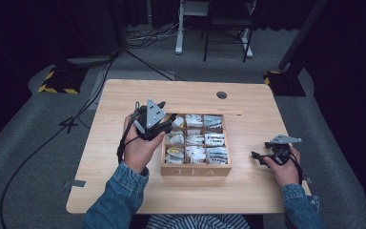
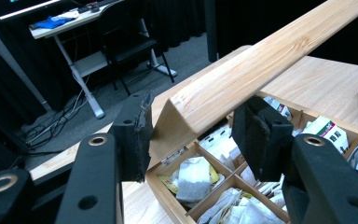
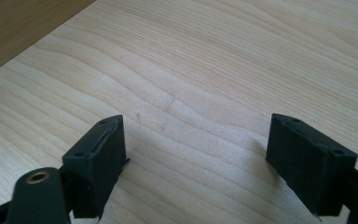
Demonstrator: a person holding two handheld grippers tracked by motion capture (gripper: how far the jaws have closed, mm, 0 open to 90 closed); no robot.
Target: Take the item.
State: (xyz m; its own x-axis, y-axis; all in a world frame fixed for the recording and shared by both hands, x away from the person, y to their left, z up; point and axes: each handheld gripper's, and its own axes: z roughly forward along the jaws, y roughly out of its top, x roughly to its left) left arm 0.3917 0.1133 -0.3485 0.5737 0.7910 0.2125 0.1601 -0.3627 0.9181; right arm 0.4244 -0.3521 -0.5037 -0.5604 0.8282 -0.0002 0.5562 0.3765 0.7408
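Left tool (image 2: pixel 191 126) was clamped on the tea box's lid (image 2: pixel 242 74) near its corner; stiff, light wood, hinged, probably easy to swing. Right tool (image 3: pixel 196 163) sat wide open, empty, over the worktop (image 3: pixel 214 70).

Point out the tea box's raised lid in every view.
High view: lid edge-on, a thin strip along the tea box's far side.
Left gripper view: slanting plank, centre to top right, between the left tongs.
Right gripper view: bare table between the right tongs.
Shared landmark: the table.
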